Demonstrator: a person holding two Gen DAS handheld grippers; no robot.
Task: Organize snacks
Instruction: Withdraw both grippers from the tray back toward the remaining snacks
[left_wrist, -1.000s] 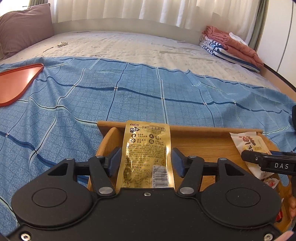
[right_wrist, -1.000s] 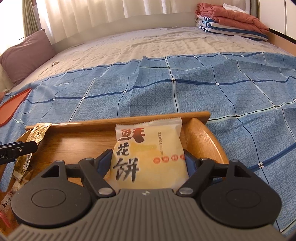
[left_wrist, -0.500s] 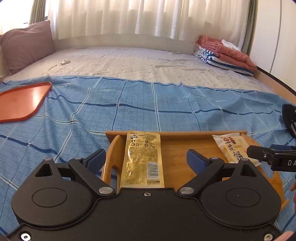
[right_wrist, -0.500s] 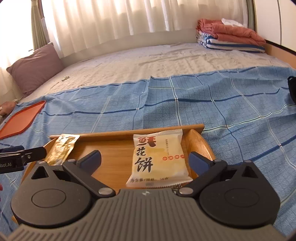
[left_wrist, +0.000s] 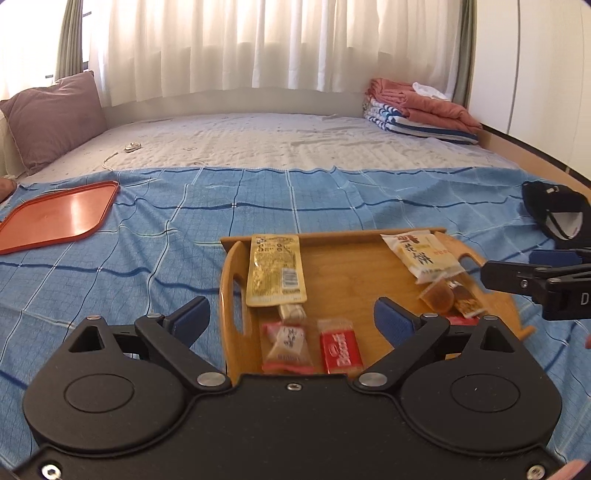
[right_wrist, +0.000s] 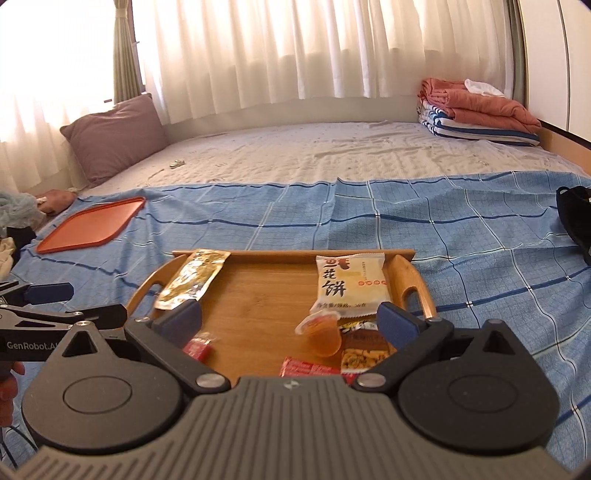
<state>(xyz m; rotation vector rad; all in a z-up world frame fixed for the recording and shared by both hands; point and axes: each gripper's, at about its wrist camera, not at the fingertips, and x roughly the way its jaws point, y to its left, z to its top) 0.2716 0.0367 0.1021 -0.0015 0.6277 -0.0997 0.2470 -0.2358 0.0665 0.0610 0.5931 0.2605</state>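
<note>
Two grippers, both hovering above a wooden tray (left_wrist: 343, 273) on a bed's blue checked sheet (left_wrist: 147, 236). Left gripper (left_wrist: 291, 314): fingers (left_wrist: 190, 319) spread wide, pinching nothing, only tray and snacks in the gap. Right gripper (right_wrist: 290, 321): fingers (right_wrist: 397, 323) likewise spread wide and empty. On the tray, in the left wrist view: gold foil packet (left_wrist: 276, 271) flat at 10 o'clock against the far wall, beside the left handle; pale flower-cake packet (left_wrist: 423, 254) at 1 o'clock by the far right corner; amber jelly cup (left_wrist: 437, 297) tipped on its side just below that packet, touching a dark nut-bar wrapper (left_wrist: 467, 301); red chocolate wafer (left_wrist: 340, 350) and white-and-pink candy wrapper (left_wrist: 288, 349) side by side at 6 o'clock near the tray's near edge; small cream sweet (left_wrist: 291, 312) just under the gold packet's lower edge. Same layout in the right wrist view: gold packet at 10 o'clock, flower-cake packet at 2 o'clock beside the right handle, jelly cup just beneath it. Well apart on the sheet: orange plastic tray (left_wrist: 59, 218) at 9 o'clock, black cap (left_wrist: 557, 218) at 3 o'clock. Farther back: mauve pillow (left_wrist: 51, 118) at 10 o'clock, folded blankets (left_wrist: 421, 110) at 2 o'clock, white curtains (left_wrist: 258, 44) at 12 o'clock.
</note>
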